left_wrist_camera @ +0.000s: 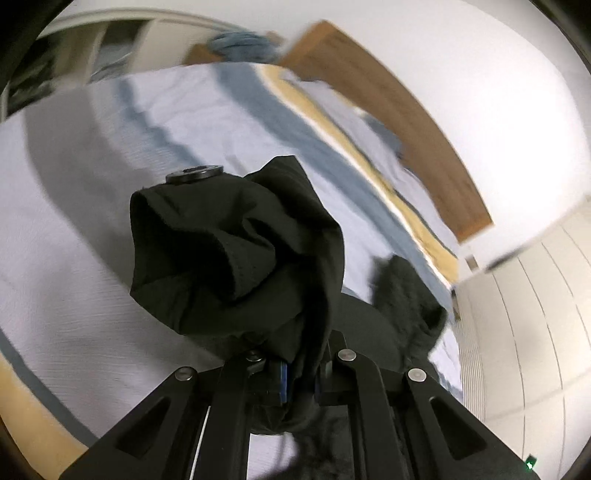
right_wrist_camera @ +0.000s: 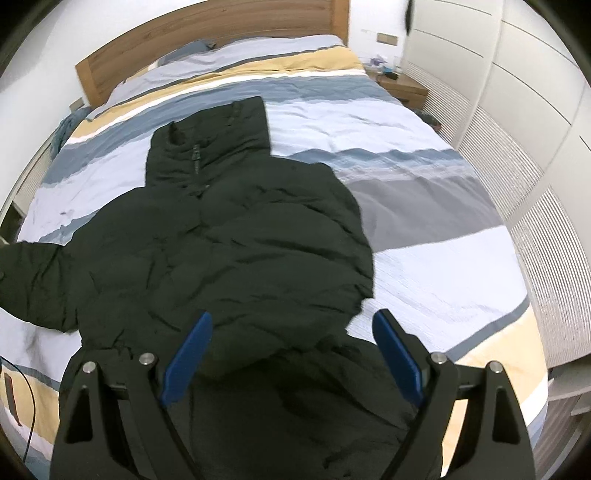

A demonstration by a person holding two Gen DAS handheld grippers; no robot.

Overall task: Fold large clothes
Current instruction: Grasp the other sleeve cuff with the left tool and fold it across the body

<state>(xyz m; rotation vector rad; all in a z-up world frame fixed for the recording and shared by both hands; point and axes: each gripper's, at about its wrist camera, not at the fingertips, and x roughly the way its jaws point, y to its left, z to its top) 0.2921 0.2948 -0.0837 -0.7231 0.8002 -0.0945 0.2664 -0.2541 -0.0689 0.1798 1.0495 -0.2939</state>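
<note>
A large black puffy jacket point(right_wrist_camera: 236, 236) lies spread on the striped bed point(right_wrist_camera: 424, 229), collar toward the headboard, one sleeve reaching out left. My right gripper point(right_wrist_camera: 291, 325) is open with blue pads point(right_wrist_camera: 190, 350) and hovers over the jacket's near hem, holding nothing. My left gripper point(left_wrist_camera: 301, 373) is shut on a bunched end of the jacket, the sleeve cuff point(left_wrist_camera: 229, 251), which is lifted above the bed and hides the fingertips. A dark snap button point(left_wrist_camera: 194, 173) shows on the cuff. More of the jacket point(left_wrist_camera: 406, 295) lies to the right.
A wooden headboard point(right_wrist_camera: 207, 29) stands at the far end of the bed. White wardrobe doors point(right_wrist_camera: 535, 92) line the right side. A small wooden nightstand point(right_wrist_camera: 402, 86) stands by the bed's far right corner. A blue cloth point(left_wrist_camera: 240, 44) lies at the bed's edge.
</note>
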